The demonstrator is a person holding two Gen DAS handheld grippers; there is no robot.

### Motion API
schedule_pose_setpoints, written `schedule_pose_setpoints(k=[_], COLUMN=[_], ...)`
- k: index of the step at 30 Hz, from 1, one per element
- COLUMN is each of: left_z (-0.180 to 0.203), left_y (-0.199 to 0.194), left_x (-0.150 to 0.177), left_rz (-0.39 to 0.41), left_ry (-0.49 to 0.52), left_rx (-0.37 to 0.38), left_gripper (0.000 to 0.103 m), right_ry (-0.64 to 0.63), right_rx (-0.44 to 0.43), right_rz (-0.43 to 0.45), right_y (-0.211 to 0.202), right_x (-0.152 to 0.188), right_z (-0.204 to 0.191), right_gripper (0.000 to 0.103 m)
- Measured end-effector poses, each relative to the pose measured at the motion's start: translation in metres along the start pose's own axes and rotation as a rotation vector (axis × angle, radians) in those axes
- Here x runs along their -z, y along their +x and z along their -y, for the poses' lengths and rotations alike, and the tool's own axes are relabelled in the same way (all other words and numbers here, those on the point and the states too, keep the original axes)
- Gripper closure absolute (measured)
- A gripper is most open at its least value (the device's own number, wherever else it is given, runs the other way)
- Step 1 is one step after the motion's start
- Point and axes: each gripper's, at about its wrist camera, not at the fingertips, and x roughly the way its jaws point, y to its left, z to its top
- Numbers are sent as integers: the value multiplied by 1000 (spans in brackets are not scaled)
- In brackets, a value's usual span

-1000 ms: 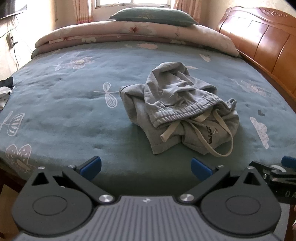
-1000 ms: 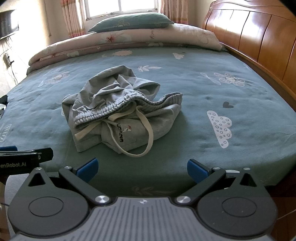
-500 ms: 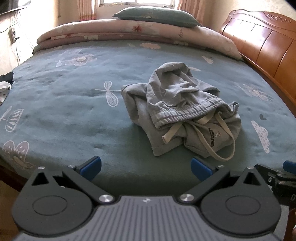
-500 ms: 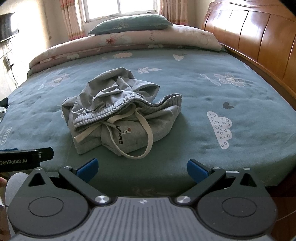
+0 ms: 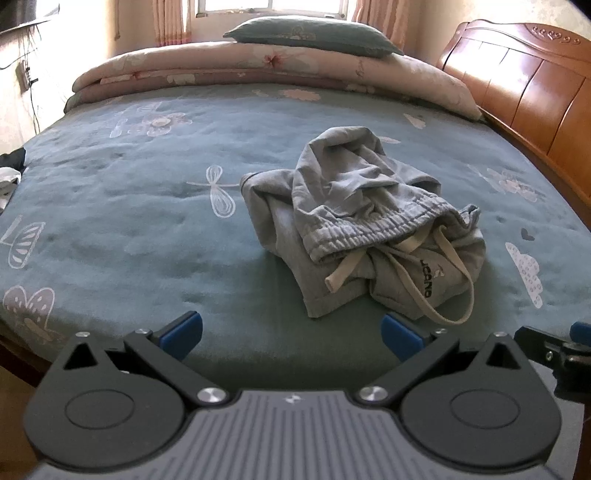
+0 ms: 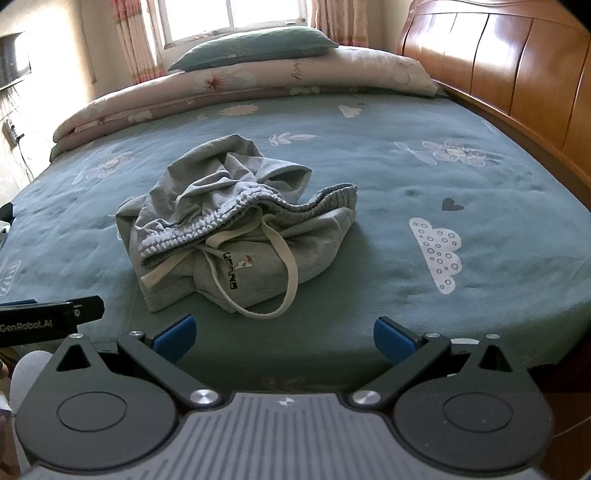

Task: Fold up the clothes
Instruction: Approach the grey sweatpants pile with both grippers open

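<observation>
Shorts (image 5: 364,225) lie bunched, not folded, near the front edge of the bed (image 5: 110,206), and both the left claw (image 5: 291,328) and the right claw (image 6: 284,330), wide apart and empty, have crept closer.

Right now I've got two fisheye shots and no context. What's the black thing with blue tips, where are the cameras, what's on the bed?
No robot arm here: a person carries a hand-held gripper in each hand, each with a camera looking along its fingers. One picture shows the left hand-held gripper, the other the right hand-held gripper; the blue tips are finger pads. Both are open and hold nothing. On the teal bedsheet lies a crumpled pair of grey shorts with a cream drawstring, not yet folded. Behind: a rolled quilt and pillow.
</observation>
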Motion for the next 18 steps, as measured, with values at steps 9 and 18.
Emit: schedule_pose_setpoints(k=[9,18], left_z=[4,1], left_y=[5,20], left_x=[-5,-6], left_rz=[3,-27], left_ry=[19,11], left_rx=[27,-6], left_gripper=[1,1], right_ry=[12,30], right_rx=[-5,-37], right_rz=[-8,-23], right_y=[8,21], right_x=[-2,-7], right_z=[4,10], right_gripper=[0,0])
